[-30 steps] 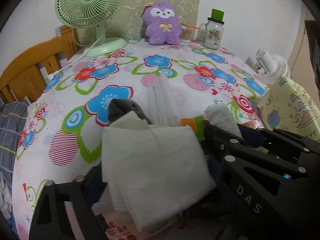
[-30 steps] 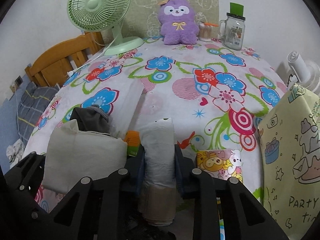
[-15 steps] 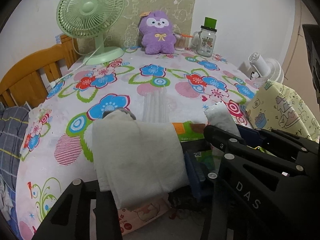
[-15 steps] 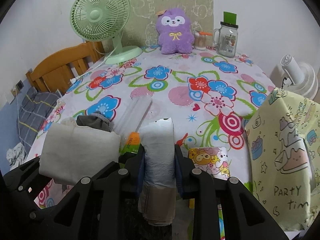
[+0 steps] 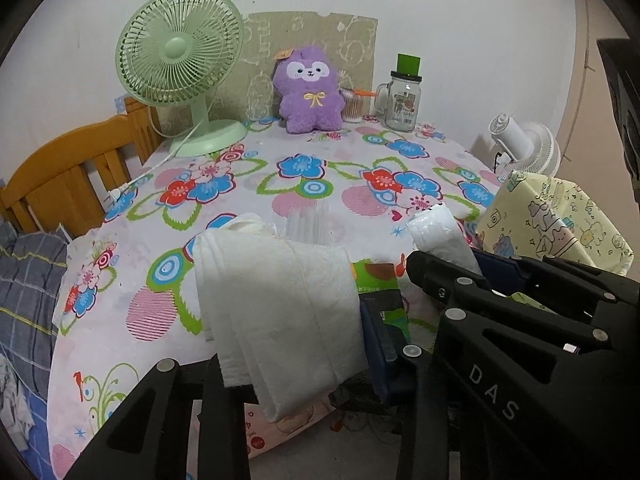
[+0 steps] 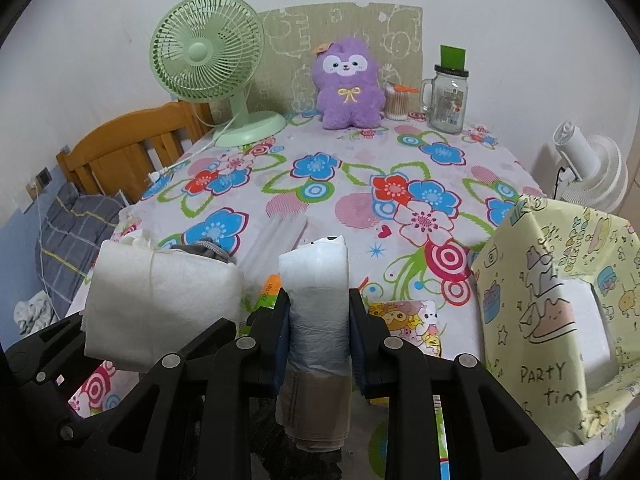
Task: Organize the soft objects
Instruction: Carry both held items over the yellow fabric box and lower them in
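We hold the white cloth pad (image 5: pixel 276 316) tight in our left gripper (image 5: pixel 288 364) and the long bag roll (image 6: pixel 316 300) (pointing away from us) tight in our right gripper (image 6: pixel 318 332), with the yellow party bag (image 6: pixel 560 312) nearer our right side.

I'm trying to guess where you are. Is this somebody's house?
Probably yes, a room at home: a table under a flowered cloth holds a purple plush toy and a green fan, with a wooden chair beside it.
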Tool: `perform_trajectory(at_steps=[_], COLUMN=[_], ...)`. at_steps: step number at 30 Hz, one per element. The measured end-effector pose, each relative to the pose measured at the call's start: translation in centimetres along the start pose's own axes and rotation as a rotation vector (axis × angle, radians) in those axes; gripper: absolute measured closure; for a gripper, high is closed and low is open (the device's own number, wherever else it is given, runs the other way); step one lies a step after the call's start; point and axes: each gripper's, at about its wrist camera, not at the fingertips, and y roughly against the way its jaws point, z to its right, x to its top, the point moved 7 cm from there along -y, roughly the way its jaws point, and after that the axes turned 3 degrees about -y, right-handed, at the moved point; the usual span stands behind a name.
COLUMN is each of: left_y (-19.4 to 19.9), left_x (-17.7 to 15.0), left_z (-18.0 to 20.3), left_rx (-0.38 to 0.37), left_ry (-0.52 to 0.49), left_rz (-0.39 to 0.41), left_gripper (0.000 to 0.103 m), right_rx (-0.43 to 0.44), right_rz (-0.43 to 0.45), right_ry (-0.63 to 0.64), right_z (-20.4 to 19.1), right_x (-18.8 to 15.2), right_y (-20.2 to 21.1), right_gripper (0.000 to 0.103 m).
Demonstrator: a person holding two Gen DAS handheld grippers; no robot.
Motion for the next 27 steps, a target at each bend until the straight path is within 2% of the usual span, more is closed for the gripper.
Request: perform_trajectory(at_steps=[27], left_y=[5.2], left_x=[2.7], left_z=[2.2], left_rx=[0.009], left_ry=[-0.034], left_rz=[0.093], left_gripper=[0.067], right_rx=[-0.012], right_rz=[0.109], right_ry=[-0.011], right_z=[1.3], right_x=[2.3], right_y=[6.3], right_gripper=[0.074])
